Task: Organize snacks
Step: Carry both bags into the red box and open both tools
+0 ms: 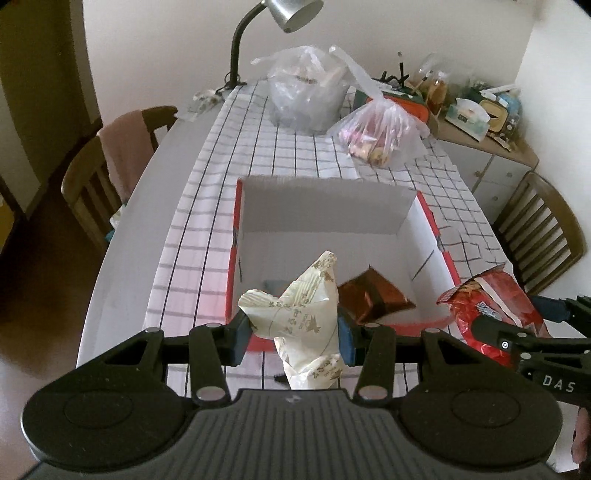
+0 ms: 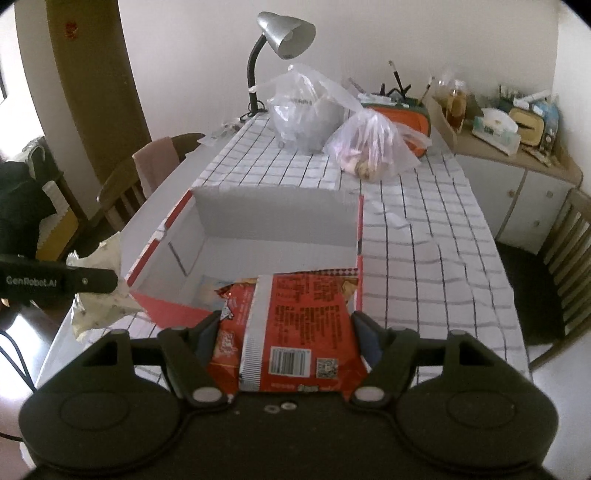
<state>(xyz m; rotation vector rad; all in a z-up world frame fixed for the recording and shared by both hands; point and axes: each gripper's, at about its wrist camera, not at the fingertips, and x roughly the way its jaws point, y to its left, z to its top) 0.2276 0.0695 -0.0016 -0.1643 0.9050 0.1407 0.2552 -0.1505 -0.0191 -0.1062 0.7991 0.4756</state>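
Your left gripper (image 1: 293, 334) is clamped on the crinkly cream packet (image 1: 303, 314), right gripper (image 2: 286, 339) on the red snack bag (image 2: 295, 321); both look light, crushable, so pinch gently mid-pack.

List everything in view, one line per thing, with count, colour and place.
box: 1, white with red rim, on the cloth
brown packet: 1, inside the box
cream packet: 1, held
red packet: 1, held
plastic bags: 2, clear, far end
checked cloth: 1, white, on the table
lamp: 1, silver, far end
chairs: 2, wooden, either side
left hand-held gripper: 1, black, shut on cream packet
right hand-held gripper: 1, black, shut on red packet
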